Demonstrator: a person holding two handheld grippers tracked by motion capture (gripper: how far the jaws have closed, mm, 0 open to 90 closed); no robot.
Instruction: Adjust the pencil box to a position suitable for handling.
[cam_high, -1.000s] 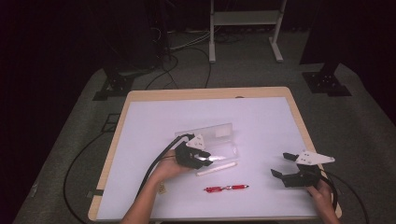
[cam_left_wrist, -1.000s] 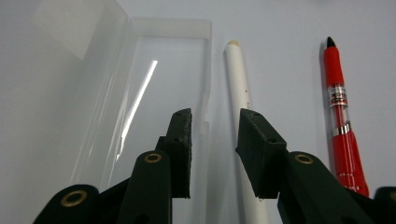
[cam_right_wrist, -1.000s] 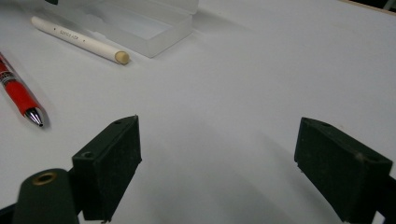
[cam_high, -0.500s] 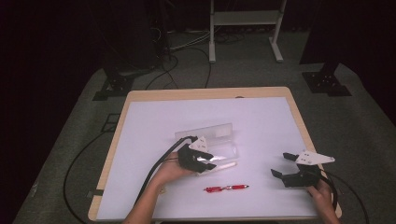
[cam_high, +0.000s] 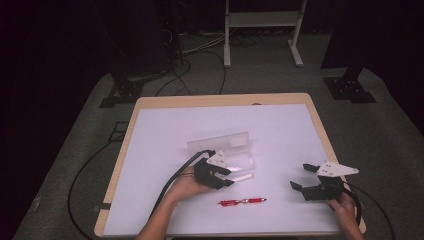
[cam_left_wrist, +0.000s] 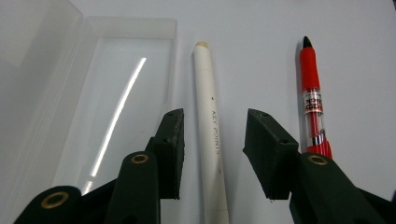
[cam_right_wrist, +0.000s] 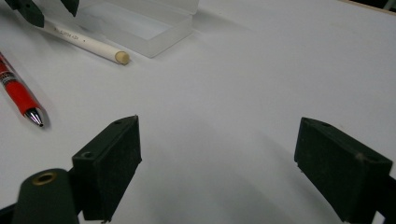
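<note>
A white pen (cam_left_wrist: 208, 107) lies flat on the table beside an open clear plastic case (cam_left_wrist: 107, 93). My left gripper (cam_left_wrist: 215, 130) straddles the pen's near end. Its jaws have just been opening, and the pads stand clear of the pen on both sides. A red pen (cam_left_wrist: 310, 93) lies parallel, just outside the right jaw. In the high view the left gripper (cam_high: 227, 179) sits below the case (cam_high: 225, 147), with the red pen (cam_high: 242, 201) nearer the front edge. My right gripper (cam_high: 299, 176) rests open at the right, with nothing between its jaws (cam_right_wrist: 217, 154).
The white table top (cam_high: 165, 130) has a wooden rim. The case's lid stands up behind its tray. Black cables trail from both grippers off the front. Stands and cables sit on the dark floor beyond the table.
The left gripper's jaws stand a little wider around the white pen, and the hand has shifted slightly toward the front edge. The right gripper has not moved.
</note>
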